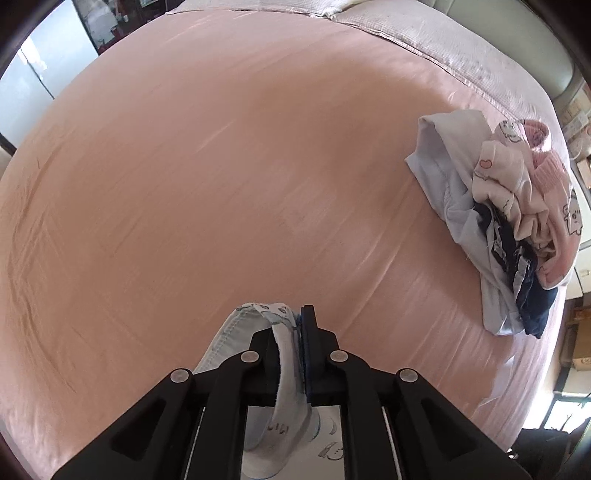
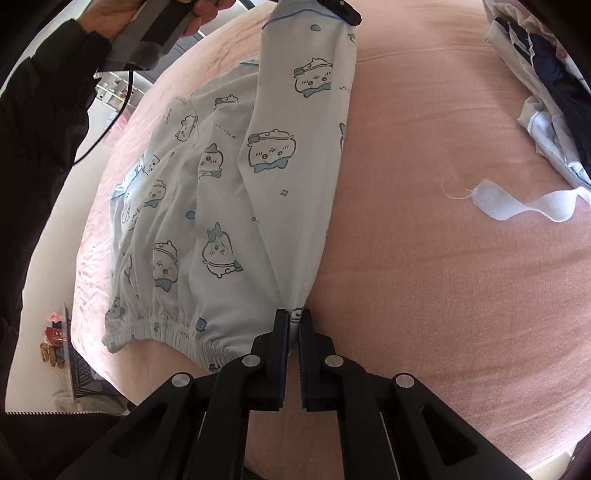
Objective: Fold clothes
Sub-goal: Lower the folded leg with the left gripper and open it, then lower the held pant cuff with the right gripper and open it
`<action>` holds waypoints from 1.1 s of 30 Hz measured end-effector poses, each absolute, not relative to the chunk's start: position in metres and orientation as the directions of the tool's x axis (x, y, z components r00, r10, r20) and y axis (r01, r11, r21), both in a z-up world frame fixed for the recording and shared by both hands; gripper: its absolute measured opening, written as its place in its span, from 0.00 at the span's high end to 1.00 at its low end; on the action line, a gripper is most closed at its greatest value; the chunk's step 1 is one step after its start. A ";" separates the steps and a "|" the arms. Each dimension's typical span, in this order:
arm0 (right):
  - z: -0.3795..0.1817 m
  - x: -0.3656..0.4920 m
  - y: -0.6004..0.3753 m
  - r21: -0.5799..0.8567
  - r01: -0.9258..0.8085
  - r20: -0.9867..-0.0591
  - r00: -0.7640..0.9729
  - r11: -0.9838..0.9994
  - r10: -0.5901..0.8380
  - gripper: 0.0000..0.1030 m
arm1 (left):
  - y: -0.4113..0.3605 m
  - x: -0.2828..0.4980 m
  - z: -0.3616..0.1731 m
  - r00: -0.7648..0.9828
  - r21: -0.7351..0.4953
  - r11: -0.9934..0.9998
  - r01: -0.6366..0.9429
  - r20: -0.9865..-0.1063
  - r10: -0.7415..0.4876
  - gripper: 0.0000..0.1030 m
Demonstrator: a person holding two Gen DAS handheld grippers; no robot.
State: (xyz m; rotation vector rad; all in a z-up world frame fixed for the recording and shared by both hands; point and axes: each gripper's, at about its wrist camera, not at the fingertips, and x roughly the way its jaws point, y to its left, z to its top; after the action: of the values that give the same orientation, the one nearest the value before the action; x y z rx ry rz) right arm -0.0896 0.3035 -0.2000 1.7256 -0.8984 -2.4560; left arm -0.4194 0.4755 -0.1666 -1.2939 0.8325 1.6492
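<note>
A pair of light blue pajama pants (image 2: 221,206) with cartoon prints lies partly on the pink bed (image 2: 424,277). My right gripper (image 2: 293,321) is shut on the waistband end at the elastic. My left gripper (image 1: 291,325) is shut on the hem end of the same pants (image 1: 258,332) and holds it up. It also shows at the top of the right wrist view (image 2: 340,9), in the person's hand. One pant leg is stretched and lifted between the two grippers, and the rest sags onto the bed.
A heap of unfolded clothes (image 1: 509,221), white, pink and navy, lies at the bed's right side, also in the right wrist view (image 2: 546,92). A white cloth strip (image 2: 517,206) trails from it. A grey quilt (image 1: 443,40) lies at the bed's far end.
</note>
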 end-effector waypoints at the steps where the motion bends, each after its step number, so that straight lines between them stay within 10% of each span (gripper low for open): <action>1: -0.201 -0.090 0.302 0.448 -0.304 -0.863 -0.393 -0.841 -0.318 0.98 | 0.476 -0.418 -0.165 -0.100 0.004 -0.403 -0.915 -0.971 0.217 0.88; 3: -0.202 -0.091 0.300 0.437 -0.293 -0.866 -0.392 -0.850 -0.310 0.99 | 0.475 -0.417 -0.160 -0.121 0.029 -0.393 -0.919 -0.970 0.211 0.68; 5: -0.204 -0.092 0.299 0.445 -0.297 -0.863 -0.393 -0.845 -0.316 0.99 | 0.472 -0.418 -0.150 -0.205 0.102 -0.416 -0.904 -0.956 0.211 0.02; 33: -0.210 -0.099 0.281 0.450 -0.291 -0.847 -0.439 -0.844 -0.300 1.00 | 0.383 -0.357 -0.111 -0.374 0.263 -0.501 -0.825 -0.918 0.133 0.00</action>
State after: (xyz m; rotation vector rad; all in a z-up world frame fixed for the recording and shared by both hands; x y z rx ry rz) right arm -0.0990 0.2809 -0.2101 1.6602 -0.8745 -2.5127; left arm -0.3568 0.3835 -0.1110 -1.1946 0.9952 1.9318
